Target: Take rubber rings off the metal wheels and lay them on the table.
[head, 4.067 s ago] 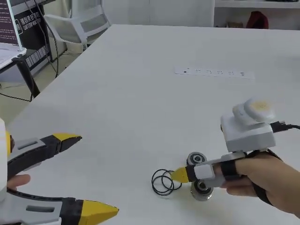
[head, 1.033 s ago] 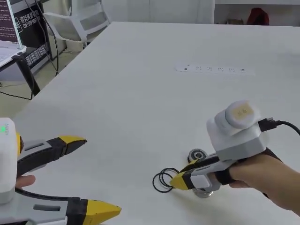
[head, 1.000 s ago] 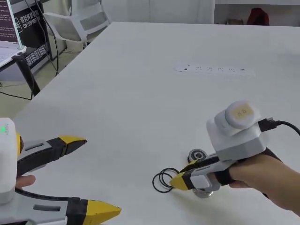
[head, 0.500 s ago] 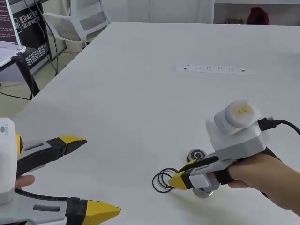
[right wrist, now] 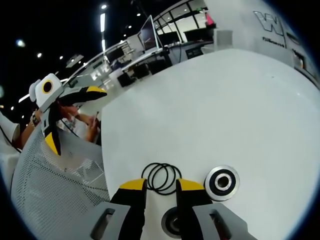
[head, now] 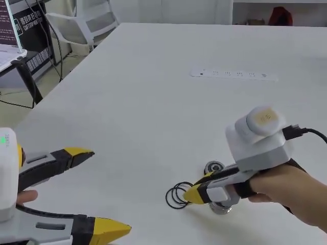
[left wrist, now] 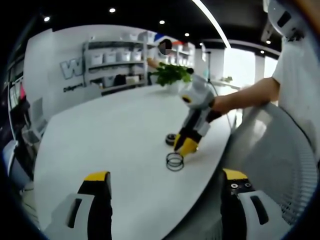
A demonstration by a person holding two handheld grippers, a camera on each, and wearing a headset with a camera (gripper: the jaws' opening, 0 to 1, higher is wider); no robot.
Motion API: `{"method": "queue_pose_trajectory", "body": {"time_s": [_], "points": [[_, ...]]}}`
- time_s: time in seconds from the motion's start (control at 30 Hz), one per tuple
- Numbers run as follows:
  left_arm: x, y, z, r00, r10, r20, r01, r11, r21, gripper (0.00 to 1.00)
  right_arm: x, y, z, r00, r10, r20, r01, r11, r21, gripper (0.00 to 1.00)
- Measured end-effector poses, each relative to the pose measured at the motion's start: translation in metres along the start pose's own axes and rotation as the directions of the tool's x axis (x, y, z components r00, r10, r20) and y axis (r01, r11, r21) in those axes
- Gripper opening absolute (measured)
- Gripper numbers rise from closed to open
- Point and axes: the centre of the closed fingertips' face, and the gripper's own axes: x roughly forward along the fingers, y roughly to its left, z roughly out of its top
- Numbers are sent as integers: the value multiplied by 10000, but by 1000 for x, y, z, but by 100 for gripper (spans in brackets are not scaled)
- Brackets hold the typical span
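Note:
Black rubber rings (head: 177, 196) lie overlapped on the white table (head: 153, 102). My right gripper (head: 193, 193) hovers just right of them, its jaws a narrow gap apart with nothing between the tips. In the right gripper view the rings (right wrist: 161, 177) sit just beyond the right gripper (right wrist: 161, 185). One metal wheel (right wrist: 221, 182) lies to the right, and another wheel (right wrist: 171, 222) shows low between the jaws. These two wheels (head: 214, 167) (head: 221, 207) lie behind and under the gripper. My left gripper (head: 94, 191) is wide open and empty at the near left, facing the rings (left wrist: 175, 161).
A white power strip (head: 232, 76) lies farther back on the table. An office chair (head: 82, 23) and a stand with cables (head: 28, 61) are off the table's left edge. The table's near edge runs under the left gripper.
Since four seconds ago the right gripper has tilted up and its tips have shifted slightly left toward the rings. Over the last second almost nothing moved. The left gripper stayed open.

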Motion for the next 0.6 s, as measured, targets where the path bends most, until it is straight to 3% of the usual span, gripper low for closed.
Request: {"method": "queue_pose_trajectory", "body": {"time_s": [0.17,0.43,0.6], "points": [[0,2,3,10000,-17,-16,17,10000,90,92,-6,-6,6,9996,-147,244,144,9999,91,21],[4,7,19,9998,-199,-25,201,9978,625,92,-23,-22,21,9932,-579,1007,532,9974,491,21],[7,5,47,9974,-559,455,507,9928,1082,92,-36,-36,27,9850,-1000,1408,884,9923,864,21]]}}
